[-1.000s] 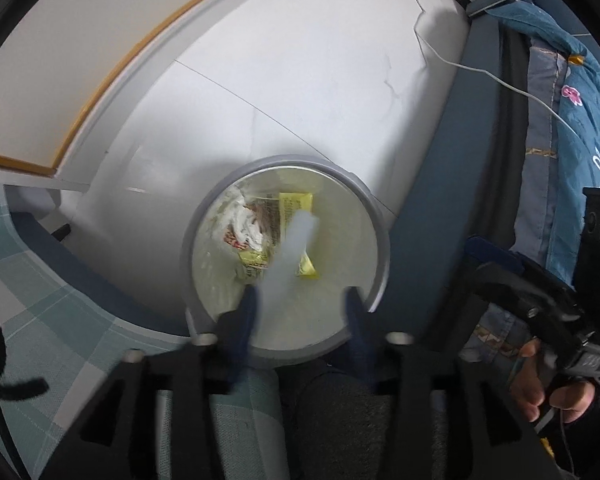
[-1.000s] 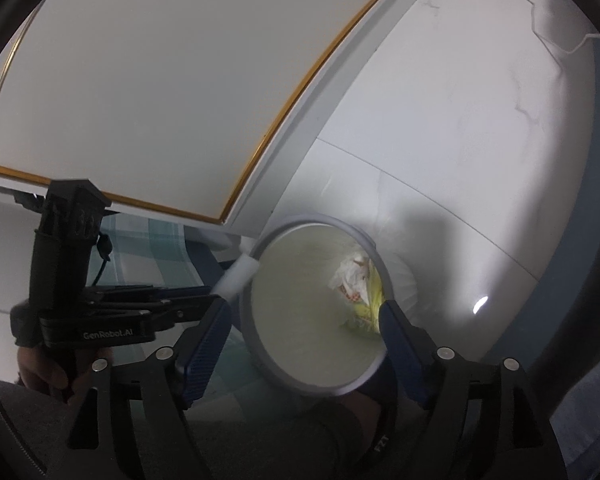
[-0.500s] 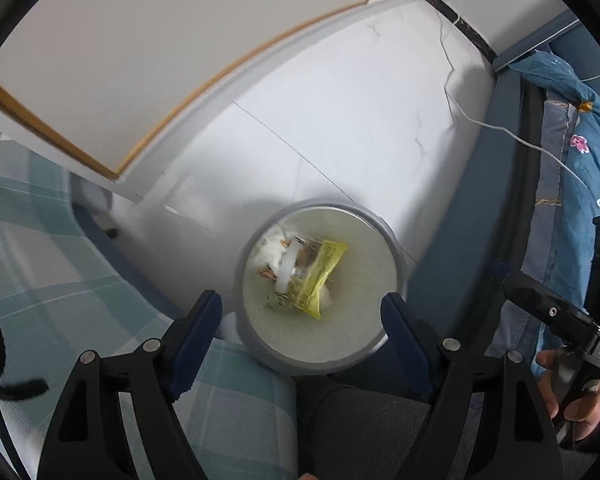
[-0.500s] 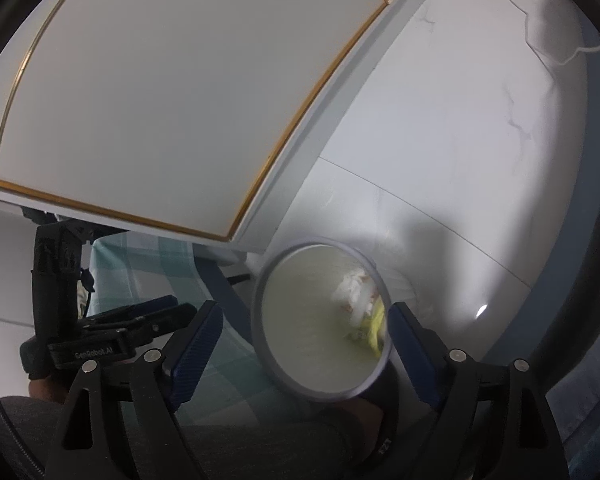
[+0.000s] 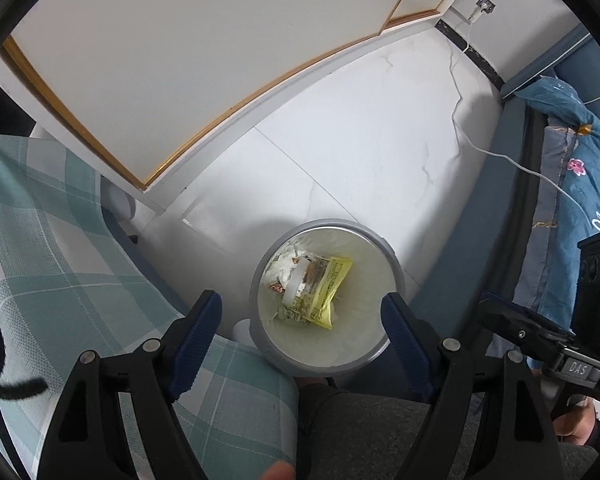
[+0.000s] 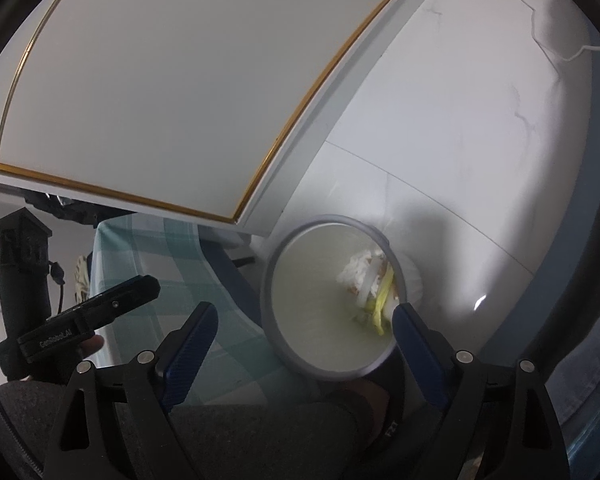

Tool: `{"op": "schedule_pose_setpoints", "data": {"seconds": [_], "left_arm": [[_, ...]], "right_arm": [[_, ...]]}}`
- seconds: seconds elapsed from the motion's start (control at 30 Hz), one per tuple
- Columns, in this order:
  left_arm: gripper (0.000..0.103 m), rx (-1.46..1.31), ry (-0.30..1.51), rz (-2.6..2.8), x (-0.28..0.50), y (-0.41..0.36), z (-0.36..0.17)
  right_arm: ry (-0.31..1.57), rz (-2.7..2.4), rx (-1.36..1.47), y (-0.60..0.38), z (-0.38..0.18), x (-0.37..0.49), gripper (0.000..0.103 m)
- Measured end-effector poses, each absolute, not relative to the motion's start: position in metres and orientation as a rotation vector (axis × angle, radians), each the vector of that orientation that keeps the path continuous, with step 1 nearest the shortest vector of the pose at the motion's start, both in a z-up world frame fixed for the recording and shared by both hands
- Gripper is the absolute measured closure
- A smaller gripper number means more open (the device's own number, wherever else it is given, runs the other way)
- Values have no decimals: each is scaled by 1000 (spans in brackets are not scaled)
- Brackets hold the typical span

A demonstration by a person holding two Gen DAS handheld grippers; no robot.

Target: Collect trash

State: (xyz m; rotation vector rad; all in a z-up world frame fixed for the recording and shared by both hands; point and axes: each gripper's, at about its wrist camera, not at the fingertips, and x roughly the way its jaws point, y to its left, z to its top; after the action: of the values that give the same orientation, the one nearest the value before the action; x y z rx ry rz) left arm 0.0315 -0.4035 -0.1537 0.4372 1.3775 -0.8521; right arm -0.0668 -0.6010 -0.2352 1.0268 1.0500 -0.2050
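Observation:
A round grey trash bin (image 5: 392, 258) with a pale liner stands on the white floor. Inside lie a yellow wrapper (image 5: 328, 284), crumpled white tissue (image 5: 286, 260) and a white strip-shaped piece (image 5: 294, 280). My left gripper (image 5: 302, 316) is open and empty, held above the bin's near rim. The bin also shows in the right wrist view (image 6: 274, 280), with the trash (image 6: 370, 280) at its right side. My right gripper (image 6: 306, 328) is open and empty above the bin. The left gripper's body (image 6: 88, 316) shows at the left of that view.
A seat with a teal plaid cover (image 5: 60, 256) lies left of the bin. A white cabinet door with gold trim (image 5: 204, 64) is behind. A blue bed frame and quilt (image 5: 572, 168) stand at the right, with a white cable (image 5: 460, 116) on the floor. My knee (image 5: 380, 432) is below.
The left gripper opened and let go of the white strip, which now lies in the bin. It then rose and drew back. The right gripper stayed open, shifting slightly.

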Motion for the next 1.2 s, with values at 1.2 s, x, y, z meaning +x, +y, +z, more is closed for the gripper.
{"op": "schedule_pose_setpoints", "data": {"seconds": [1.2], "left_arm": [[24,432,1383,-849,29,-396,-148]], "right_arm": [[1040,-204,1014,-600,-236,-65,14]]}}
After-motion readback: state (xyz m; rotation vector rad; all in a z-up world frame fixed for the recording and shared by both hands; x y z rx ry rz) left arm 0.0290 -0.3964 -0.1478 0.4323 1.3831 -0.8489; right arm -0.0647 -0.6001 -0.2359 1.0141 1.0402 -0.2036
